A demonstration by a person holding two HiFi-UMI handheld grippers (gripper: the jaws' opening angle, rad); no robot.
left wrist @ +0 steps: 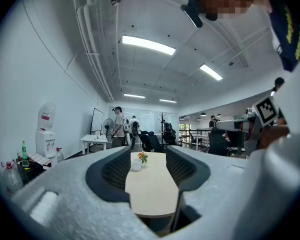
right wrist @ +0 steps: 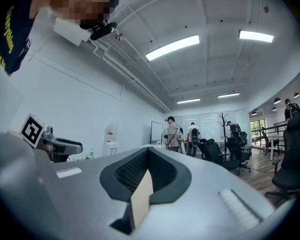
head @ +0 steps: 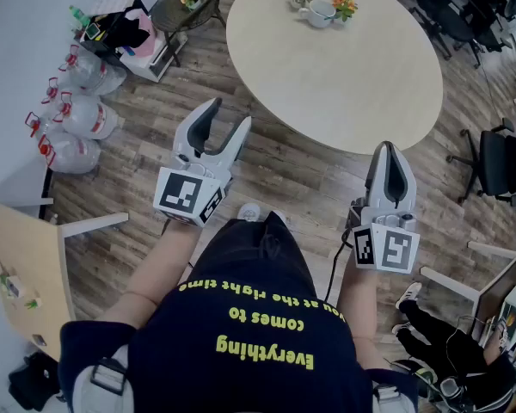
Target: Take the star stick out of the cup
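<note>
While a person (head: 241, 317) in a dark printed shirt stands short of the round table (head: 353, 84), the left gripper (head: 230, 114) is held just off the table's near edge with its jaws spread and nothing between them. At that same near edge, the right gripper (head: 392, 151) has its jaws pressed together on nothing. A white cup (head: 321, 12) sits at the table's far side beside orange flowers (head: 344, 6), well apart from both grippers; the star stick is too small to make out there
</note>
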